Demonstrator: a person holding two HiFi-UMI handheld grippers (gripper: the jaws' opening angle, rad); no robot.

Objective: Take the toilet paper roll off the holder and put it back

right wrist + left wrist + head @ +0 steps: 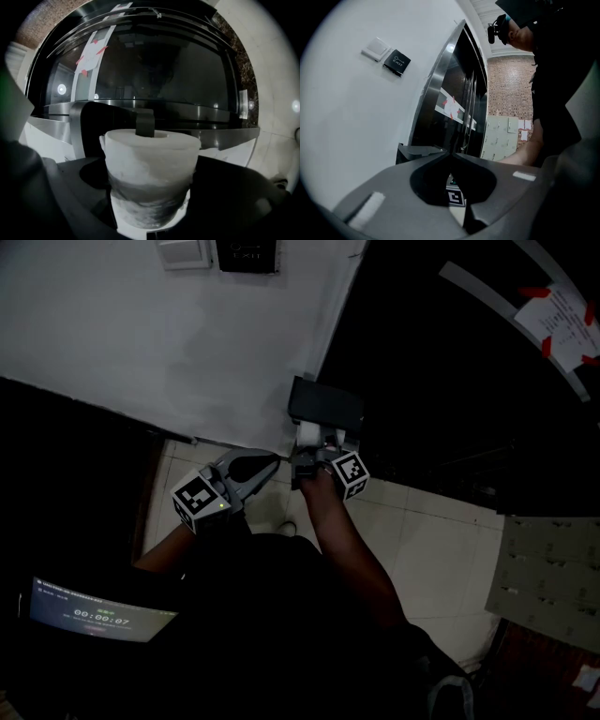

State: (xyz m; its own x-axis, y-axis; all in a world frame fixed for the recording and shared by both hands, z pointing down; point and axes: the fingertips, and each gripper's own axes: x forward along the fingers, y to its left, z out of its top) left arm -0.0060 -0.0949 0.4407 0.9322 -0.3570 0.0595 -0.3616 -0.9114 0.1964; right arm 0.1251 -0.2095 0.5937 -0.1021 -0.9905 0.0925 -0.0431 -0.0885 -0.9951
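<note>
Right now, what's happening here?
A person holds a gripper in each hand. The right gripper has its fingers clamped on the toilet paper roll, right at the dark holder, whose peg lines up with the roll's core. The left gripper is shut, empty, off to the side.

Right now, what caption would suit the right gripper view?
Right gripper grips the soft white toilet paper roll at the black wall holder, whose arm meets the roll's core.

A small black wall plate (396, 61), up and left of the fingers (384, 197) of the left gripper (451, 155), seems to read "EXIT". A screen (94, 617), back behind those fingers, shows "00:00:07". The print on the taped paper (562, 320) is too small to read.
</note>
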